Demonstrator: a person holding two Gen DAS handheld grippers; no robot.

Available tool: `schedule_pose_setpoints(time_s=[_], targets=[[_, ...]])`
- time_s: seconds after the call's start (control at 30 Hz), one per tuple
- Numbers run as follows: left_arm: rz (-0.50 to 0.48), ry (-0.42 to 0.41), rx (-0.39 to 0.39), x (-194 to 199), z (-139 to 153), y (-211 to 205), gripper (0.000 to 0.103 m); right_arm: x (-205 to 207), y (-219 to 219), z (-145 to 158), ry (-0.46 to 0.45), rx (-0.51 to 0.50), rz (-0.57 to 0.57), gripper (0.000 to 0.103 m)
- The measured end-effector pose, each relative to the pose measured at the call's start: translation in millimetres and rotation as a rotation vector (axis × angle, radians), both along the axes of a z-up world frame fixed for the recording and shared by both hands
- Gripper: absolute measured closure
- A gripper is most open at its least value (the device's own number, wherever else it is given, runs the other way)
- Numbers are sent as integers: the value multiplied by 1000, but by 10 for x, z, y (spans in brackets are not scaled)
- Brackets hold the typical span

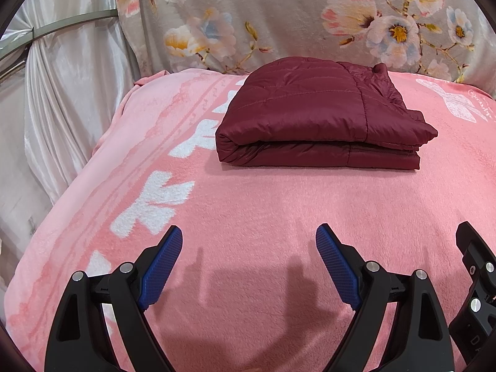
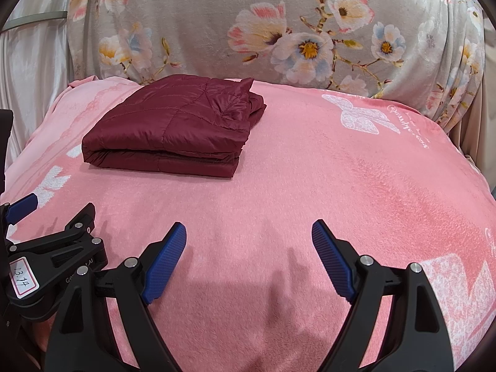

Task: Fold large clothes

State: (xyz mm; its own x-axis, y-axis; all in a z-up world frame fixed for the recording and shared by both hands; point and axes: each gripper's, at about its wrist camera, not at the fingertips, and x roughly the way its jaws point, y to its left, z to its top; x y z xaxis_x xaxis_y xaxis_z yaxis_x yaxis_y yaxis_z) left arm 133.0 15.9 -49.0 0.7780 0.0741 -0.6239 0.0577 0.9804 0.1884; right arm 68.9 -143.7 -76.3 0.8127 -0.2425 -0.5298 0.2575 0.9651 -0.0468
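Black two-finger grippers with blue ribbed pads sit closest, side by side over the near part of the bed: the left gripper (image 1: 249, 232) with its fingers spread wide and nothing between them, the right gripper (image 2: 249, 231) just the same, spread and empty. Neither touches the cloth, and their soft shadows fall on the fleece just ahead.

Under them runs the biggest thing in the room, a pink fleece blanket with white butterfly prints (image 1: 279, 210) (image 2: 310, 186), covering the whole bed and fairly smooth. Behind it, along the far edge, hangs a grey plush cover printed with pale pink, cream and blue flowers (image 1: 279, 15) (image 2: 201, 15), draped up like a headboard. Off to the left falls a shiny white satin curtain (image 1: 68, 77) (image 2: 37, 55), with a curved grey metal rail (image 1: 74, 24) crossing it.

On the far part of the blanket, well apart from both grippers, lies the dark maroon quilted puffer jacket (image 1: 316, 117) (image 2: 173, 130), folded into a neat stacked rectangle, its looser, crumpled end on the right.
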Motion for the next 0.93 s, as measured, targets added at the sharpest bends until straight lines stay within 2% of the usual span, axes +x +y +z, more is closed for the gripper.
schedule_pose_setpoints(time_s=[0.93], targets=[[-10, -11, -3, 12, 40, 0, 20, 5, 9, -3, 2, 0, 0, 22]])
